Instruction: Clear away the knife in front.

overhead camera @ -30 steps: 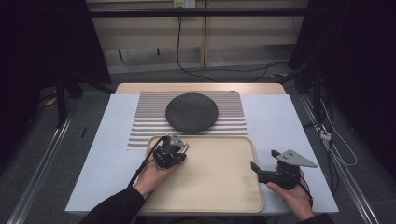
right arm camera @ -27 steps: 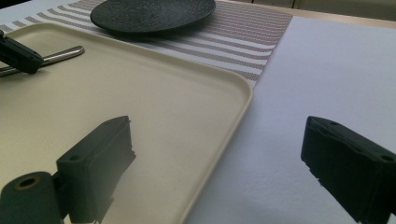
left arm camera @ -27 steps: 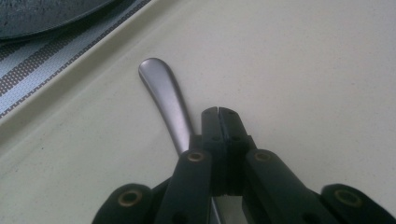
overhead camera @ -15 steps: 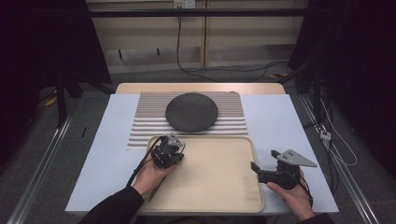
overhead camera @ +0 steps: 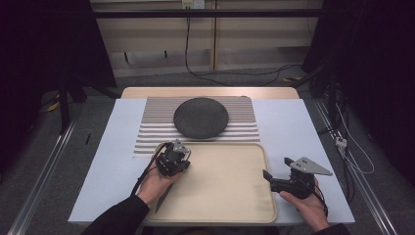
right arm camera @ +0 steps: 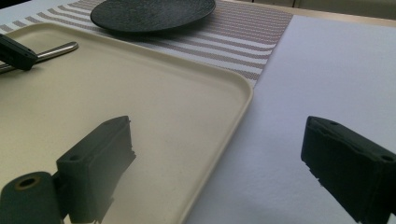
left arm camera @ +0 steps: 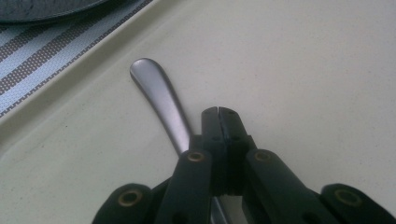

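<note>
A metal utensil handle lies on the cream tray near its far left corner, rounded end toward the plate. My left gripper rests low over it. Its jaws are shut against each other, and the handle runs along their left side and under the gripper body. The rest of the utensil is hidden by the gripper and hand. From the right gripper view, the handle sticks out past the left gripper's black jaw. My right gripper is open, one jaw over the tray's right rim and the other over the white table cover.
A dark round plate sits on a striped placemat just beyond the tray. White table cover extends right of the tray. The table's front edge is close behind both hands.
The left gripper has shifted slightly to the left over the tray's far left corner. The right gripper has stayed in place.
</note>
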